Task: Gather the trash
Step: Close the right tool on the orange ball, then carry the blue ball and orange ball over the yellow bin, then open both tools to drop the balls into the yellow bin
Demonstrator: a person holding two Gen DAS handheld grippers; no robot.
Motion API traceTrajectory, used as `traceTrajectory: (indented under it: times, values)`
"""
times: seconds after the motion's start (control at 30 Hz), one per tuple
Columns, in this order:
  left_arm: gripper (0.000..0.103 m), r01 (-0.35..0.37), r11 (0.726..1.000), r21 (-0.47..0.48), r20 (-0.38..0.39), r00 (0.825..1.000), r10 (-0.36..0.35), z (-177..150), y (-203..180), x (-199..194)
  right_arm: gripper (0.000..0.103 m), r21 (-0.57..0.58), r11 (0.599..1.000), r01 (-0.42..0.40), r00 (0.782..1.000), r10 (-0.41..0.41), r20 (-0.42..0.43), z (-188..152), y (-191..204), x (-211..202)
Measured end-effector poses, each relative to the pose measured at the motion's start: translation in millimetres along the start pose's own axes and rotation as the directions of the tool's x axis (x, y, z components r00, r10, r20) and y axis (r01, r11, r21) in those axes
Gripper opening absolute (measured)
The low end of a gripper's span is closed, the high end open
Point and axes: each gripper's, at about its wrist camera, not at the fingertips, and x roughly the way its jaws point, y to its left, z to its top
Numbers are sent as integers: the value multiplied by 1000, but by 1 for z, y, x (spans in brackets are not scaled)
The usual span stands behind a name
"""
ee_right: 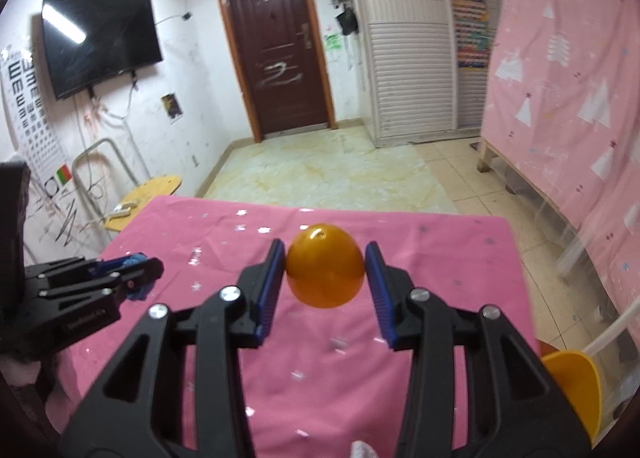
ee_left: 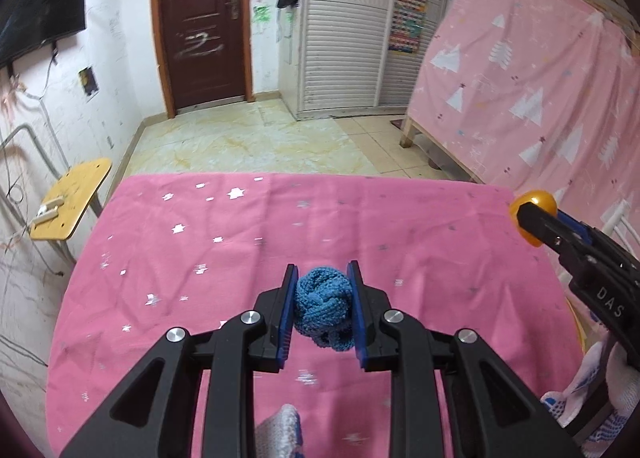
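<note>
Left wrist view: left hand-held gripper (ee_left: 323, 300) clamped on blue knitted ball (ee_left: 324, 304), held between both pads above the pink counter (ee_left: 200, 258). Soft, light, compressible; best gripped across the middle, as now. Right wrist view: right hand-held gripper (ee_right: 325, 270) clamped on orange ball (ee_right: 325, 266), held ahead of the pads, clear of the cloth. Smooth, glossy, probably light and slippery; squeeze at widest girth. Yellow bin (ee_right: 576, 390), possibly the trash receptacle, partly cut off, low to the right of the right hand-held gripper. Beyond: tiled floor (ee_right: 332, 173), dark door (ee_right: 276, 49).
</note>
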Motion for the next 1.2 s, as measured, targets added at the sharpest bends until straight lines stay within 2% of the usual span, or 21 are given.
traceTrajectory:
  times: [0.37, 0.57, 0.77, 0.93, 1.07, 1.2]
  values:
    - [16, 59, 986, 155, -15, 998, -57, -6, -97, -2, 40, 166, 981, 103, 992, -114, 57, -29, -94, -52]
    - [16, 137, 966, 221, -46, 990, -130, -12, -149, -3, 40, 231, 953, 199, 976, -214, 42, -55, -145, -77]
    - [16, 277, 924, 262, -101, 960, -259, -22, -199, -4, 40, 270, 922, 279, 957, -289, -3, -82, -185, -95]
    - [16, 348, 887, 302, -135, 937, -322, -32, -238, -7, 40, 292, 902, 317, 948, -315, -55, -105, -209, -99]
    - [16, 395, 855, 337, -161, 919, -361, -41, -274, -8, 53, 349, 885, 310, 948, -313, -48, -115, -229, -107]
    - [16, 437, 827, 354, -188, 899, -395, -50, -294, -9, 53, 368, 878, 306, 948, -317, -31, -116, -234, -116]
